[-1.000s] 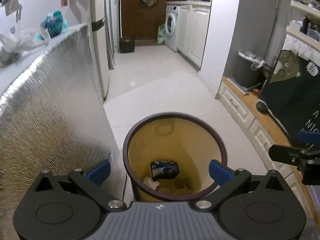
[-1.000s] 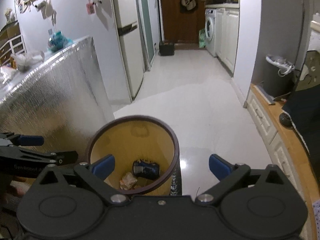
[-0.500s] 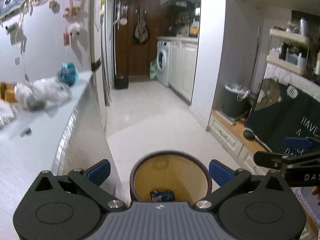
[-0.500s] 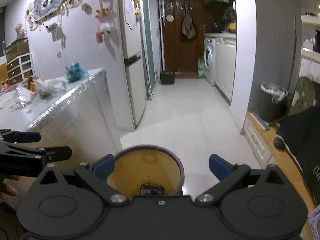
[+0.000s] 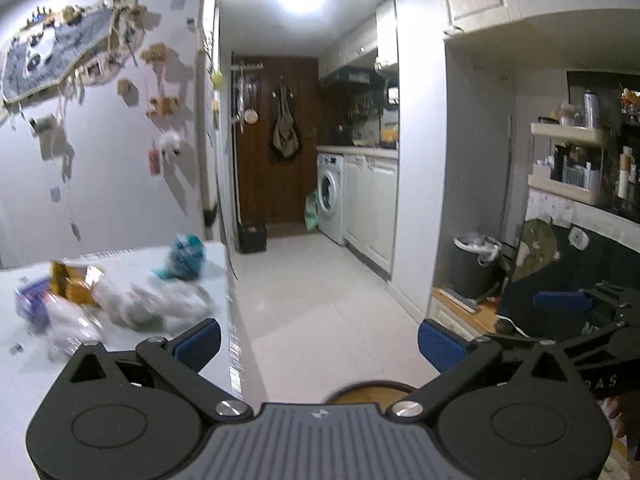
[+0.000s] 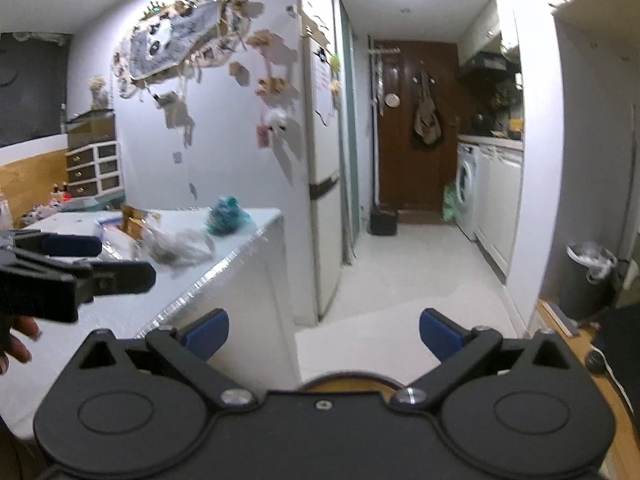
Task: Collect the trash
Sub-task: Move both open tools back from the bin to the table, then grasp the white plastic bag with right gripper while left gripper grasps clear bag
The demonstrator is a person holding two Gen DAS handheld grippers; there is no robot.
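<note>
Blue-padded black left gripper (image 5: 319, 338) and right gripper (image 6: 324, 330): both spread wide, holding nothing. Brown-rimmed round bin (image 6: 347, 381) sits just below them. Crumpled clear plastic wrappers (image 5: 154, 306) and teal wad (image 5: 185, 257) lie on silver-foil-sided white counter (image 6: 236, 276), left.

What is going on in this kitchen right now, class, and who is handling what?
A person holds a two-finger gripper in each hand, collecting trash. Both the left gripper and the right gripper are open and empty. Just below them only the rim of the brown bin shows. The remaining litter, a teal wrapper, crumpled plastic and an orange packet, lies on the silver-covered table to the left, untouched.
</note>
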